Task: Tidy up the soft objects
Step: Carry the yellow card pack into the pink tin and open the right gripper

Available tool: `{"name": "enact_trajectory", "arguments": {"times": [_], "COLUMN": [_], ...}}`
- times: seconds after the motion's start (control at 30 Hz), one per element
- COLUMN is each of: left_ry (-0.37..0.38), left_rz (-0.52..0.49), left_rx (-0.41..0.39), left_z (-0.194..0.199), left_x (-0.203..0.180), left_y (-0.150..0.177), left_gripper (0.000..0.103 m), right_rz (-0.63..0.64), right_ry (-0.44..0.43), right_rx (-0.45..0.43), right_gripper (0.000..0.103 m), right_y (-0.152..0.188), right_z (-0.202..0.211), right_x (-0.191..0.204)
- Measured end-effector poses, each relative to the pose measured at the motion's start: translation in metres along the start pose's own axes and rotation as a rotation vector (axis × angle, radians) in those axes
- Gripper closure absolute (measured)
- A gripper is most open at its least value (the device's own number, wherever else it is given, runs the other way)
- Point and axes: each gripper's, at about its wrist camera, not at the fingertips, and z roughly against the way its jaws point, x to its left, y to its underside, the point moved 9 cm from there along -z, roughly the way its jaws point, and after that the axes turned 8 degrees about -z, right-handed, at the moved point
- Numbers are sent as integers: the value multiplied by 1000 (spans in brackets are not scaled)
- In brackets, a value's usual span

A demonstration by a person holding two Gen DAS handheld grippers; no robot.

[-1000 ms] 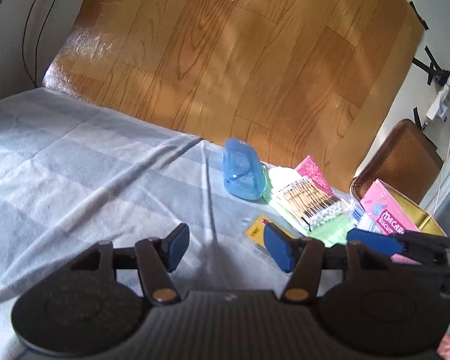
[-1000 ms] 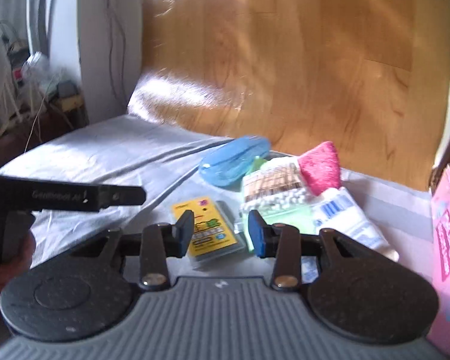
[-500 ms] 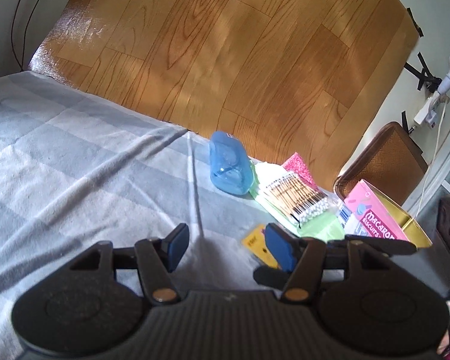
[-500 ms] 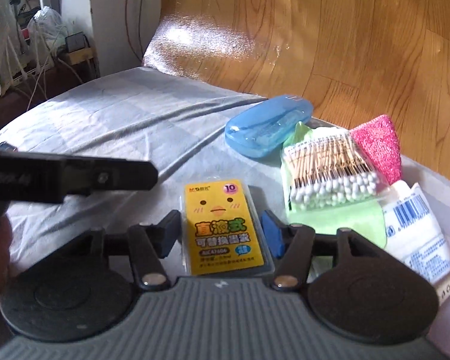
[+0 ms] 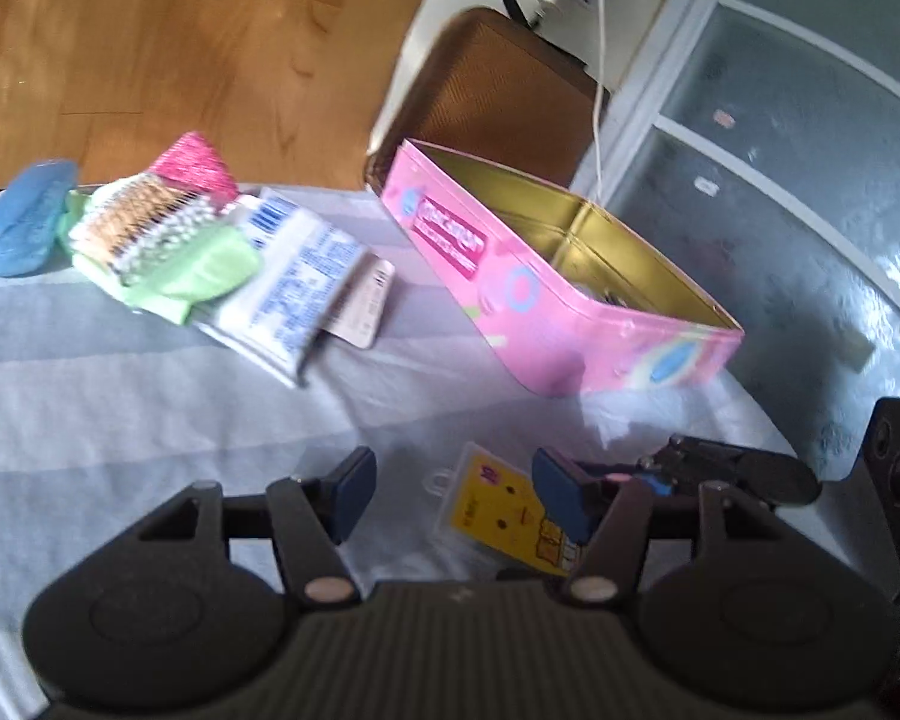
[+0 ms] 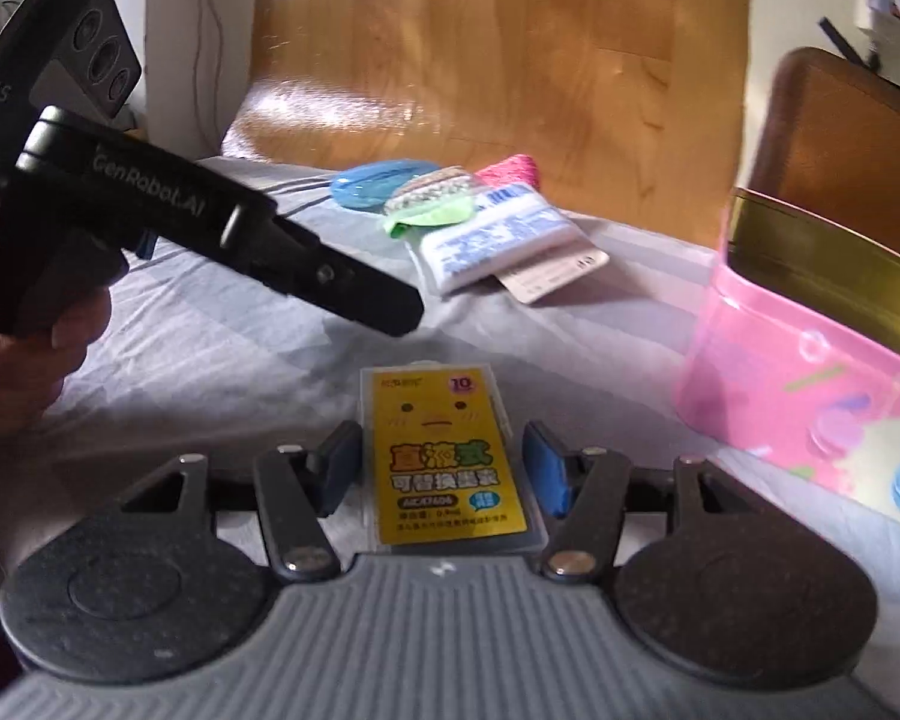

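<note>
Right claw [image 6: 435, 468], jaws opening and gripping nothing, straddles the flat yellow plastic-cased refill pack [image 6: 444, 462] at lower centre, long axis running between the pads.

The cloth [image 5: 150, 420] is grey with paler stripes; the tin [image 5: 570, 312] is pink outside with blue dots, gold inside; the card pack [image 6: 444, 462] is yellow with a small face; the case [image 5: 24, 222] is blue; the sponge [image 5: 198, 165] is hot pink; the pouch [image 5: 204, 267] is pale green; the tissue packet [image 5: 294, 300] is white with blue print; the floor [image 5: 150, 30] is orange-brown woodgrain.
</note>
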Motion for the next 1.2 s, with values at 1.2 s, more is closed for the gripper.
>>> {"name": "enact_trajectory", "arguments": {"times": [1.2], "left_ry": [-162], "left_rz": [-219], "left_rx": [-5], "left_z": [-159], "left_x": [-54], "left_y": [-166], "left_gripper": [38], "right_rz": [-156], "right_ry": [374], "right_rx": [-178], "right_gripper": [31], "right_y": [-90], "right_z": [-35], "right_x": [-182]}}
